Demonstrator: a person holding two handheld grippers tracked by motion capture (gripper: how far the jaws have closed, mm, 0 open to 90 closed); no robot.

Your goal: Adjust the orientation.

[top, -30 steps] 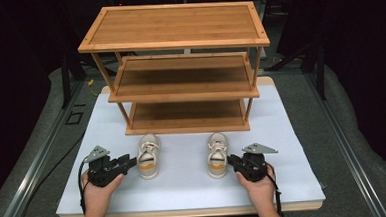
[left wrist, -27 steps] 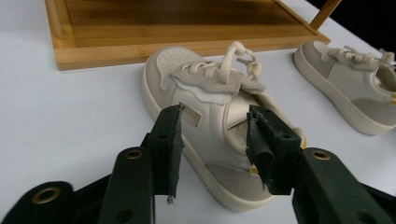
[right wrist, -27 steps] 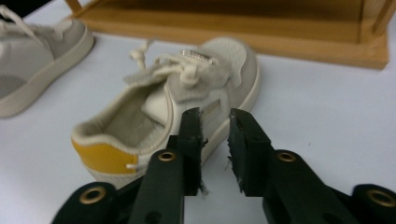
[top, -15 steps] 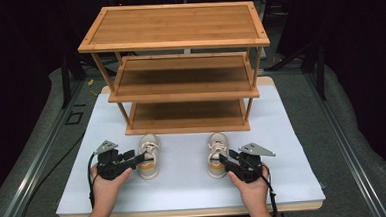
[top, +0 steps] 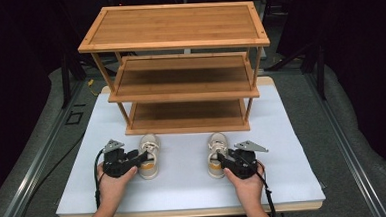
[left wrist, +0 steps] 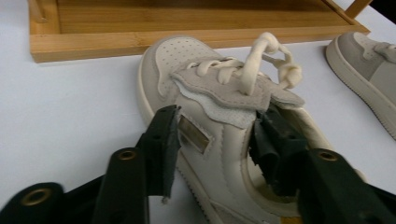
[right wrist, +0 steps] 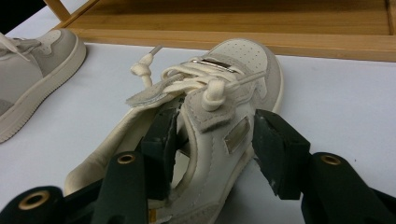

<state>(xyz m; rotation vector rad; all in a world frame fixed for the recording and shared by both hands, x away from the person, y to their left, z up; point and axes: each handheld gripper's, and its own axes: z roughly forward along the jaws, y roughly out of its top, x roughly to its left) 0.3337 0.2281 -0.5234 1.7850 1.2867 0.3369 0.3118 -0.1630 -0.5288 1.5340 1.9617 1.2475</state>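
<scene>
From above, two little shoes sit on the white table (top: 282,134) before the wooden rack (top: 179,79).

The left gripper (left wrist: 217,135) has been closing, one jaw inside the left shoe (left wrist: 210,116) (not squeezing).

The right gripper (right wrist: 215,140) has been opening around the right shoe (right wrist: 224,107).
</scene>
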